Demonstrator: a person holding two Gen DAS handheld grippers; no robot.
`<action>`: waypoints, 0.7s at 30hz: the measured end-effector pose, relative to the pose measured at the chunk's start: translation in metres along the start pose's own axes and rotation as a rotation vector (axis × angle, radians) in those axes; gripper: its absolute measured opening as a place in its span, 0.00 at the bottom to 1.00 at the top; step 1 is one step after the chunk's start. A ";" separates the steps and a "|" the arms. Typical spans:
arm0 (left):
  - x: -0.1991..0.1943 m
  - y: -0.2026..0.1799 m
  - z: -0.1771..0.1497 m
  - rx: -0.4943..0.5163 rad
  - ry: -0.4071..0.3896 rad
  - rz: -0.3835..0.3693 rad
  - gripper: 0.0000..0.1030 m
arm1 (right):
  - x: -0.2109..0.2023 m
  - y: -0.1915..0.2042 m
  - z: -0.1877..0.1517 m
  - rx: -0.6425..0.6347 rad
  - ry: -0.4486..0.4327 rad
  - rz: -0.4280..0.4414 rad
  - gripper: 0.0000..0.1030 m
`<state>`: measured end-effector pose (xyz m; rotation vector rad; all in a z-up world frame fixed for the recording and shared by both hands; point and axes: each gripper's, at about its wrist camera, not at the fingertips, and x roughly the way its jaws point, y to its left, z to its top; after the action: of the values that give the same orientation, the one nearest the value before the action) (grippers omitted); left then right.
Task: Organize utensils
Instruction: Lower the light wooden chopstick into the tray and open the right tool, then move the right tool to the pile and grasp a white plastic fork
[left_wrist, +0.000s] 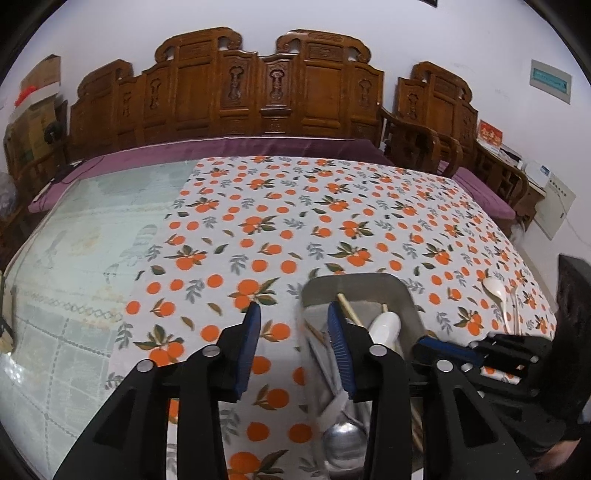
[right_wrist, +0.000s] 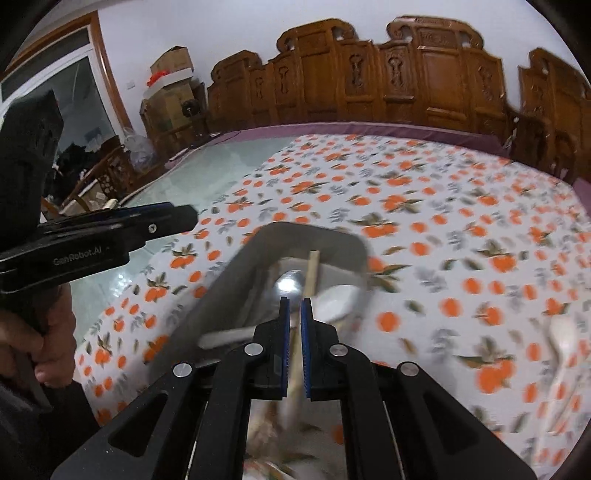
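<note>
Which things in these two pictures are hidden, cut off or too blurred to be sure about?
- Left wrist view: the lower part of the grey tray and most utensils in it are covered by the left gripper.
- Left wrist view: the white spoon on the cloth is too small for detail.
- Right wrist view: motion blur smears the tray contents; the chopstick in the right gripper runs below, blurred.

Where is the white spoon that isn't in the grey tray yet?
In the left wrist view the white spoon lies on the orange-print tablecloth at the far right, just beyond the grey tray and apart from it.
</note>
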<state>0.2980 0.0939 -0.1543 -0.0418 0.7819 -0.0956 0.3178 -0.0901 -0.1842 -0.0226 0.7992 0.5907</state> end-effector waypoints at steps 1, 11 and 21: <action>0.000 -0.005 0.000 0.007 0.000 -0.006 0.37 | -0.009 -0.010 -0.001 -0.002 -0.006 -0.025 0.08; 0.001 -0.052 -0.004 0.063 -0.003 -0.065 0.55 | -0.069 -0.108 -0.025 0.055 -0.035 -0.251 0.08; 0.006 -0.079 -0.010 0.097 -0.001 -0.062 0.88 | -0.090 -0.184 -0.057 0.195 -0.047 -0.373 0.23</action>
<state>0.2896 0.0145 -0.1591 0.0261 0.7742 -0.1919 0.3236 -0.3026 -0.1995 0.0207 0.7796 0.1588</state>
